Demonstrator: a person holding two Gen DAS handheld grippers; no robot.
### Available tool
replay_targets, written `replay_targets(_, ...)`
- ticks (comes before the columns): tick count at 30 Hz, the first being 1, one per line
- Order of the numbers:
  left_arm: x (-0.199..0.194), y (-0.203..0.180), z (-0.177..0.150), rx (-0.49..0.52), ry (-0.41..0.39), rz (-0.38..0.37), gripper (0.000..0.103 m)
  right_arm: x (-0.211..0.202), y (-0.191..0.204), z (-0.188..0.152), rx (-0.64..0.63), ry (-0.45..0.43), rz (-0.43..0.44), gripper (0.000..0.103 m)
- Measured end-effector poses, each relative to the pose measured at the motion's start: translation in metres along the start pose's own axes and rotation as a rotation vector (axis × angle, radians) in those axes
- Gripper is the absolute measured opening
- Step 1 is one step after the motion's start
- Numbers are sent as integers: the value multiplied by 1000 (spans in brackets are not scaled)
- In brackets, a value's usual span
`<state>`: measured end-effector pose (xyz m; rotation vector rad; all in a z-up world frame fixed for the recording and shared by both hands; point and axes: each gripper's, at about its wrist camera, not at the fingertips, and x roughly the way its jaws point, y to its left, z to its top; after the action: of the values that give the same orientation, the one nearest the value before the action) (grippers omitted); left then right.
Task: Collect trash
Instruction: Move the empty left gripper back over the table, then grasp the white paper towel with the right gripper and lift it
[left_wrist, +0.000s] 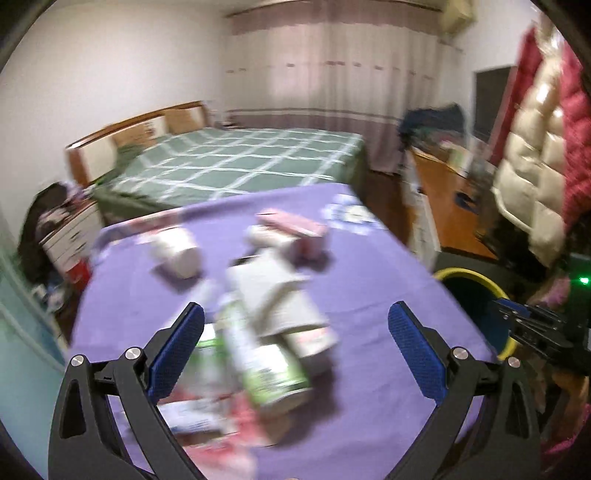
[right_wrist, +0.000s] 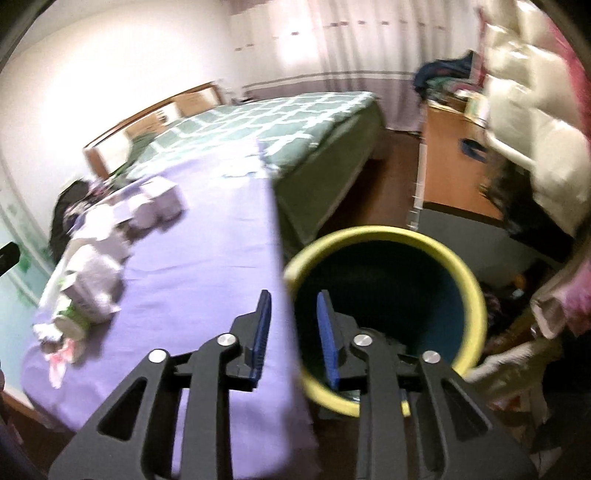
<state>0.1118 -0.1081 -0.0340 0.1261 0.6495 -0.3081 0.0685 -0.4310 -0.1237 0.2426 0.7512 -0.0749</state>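
Trash (left_wrist: 266, 317) lies piled on purple cloth (left_wrist: 369, 280), between spread jaws of left gripper (left_wrist: 295, 354). Right gripper (right_wrist: 293, 332), narrowly parted and holding nothing, hangs over cloth's edge; yellow-rimmed bin (right_wrist: 469, 280) stands at 3 o'clock, floor beyond open.

No text, brand, number or sign is reading legibly in either view. The green-and-white bottle (left_wrist: 258, 365) is showing a printed label, but motion blur is smearing it beyond reading. The pink box (left_wrist: 291, 225) and the white cartons (left_wrist: 273, 295) are carrying markings that are likewise blurring out. The bin (right_wrist: 384, 254) is showing no lettering.
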Motion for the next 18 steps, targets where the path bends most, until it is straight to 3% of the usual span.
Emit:
replay_targets(4, -14, 45, -9, -63, -22, 72, 98, 8, 48, 17, -67, -6, 88, 30)
replay_targets(11, -20, 92, -20, -129, -29, 130, 98, 23, 140, 53, -168, -15, 253, 36)
replay_targets(18, -19, 114, -26, -164, -23, 155, 98, 58, 206, 62, -282, 38, 283, 42)
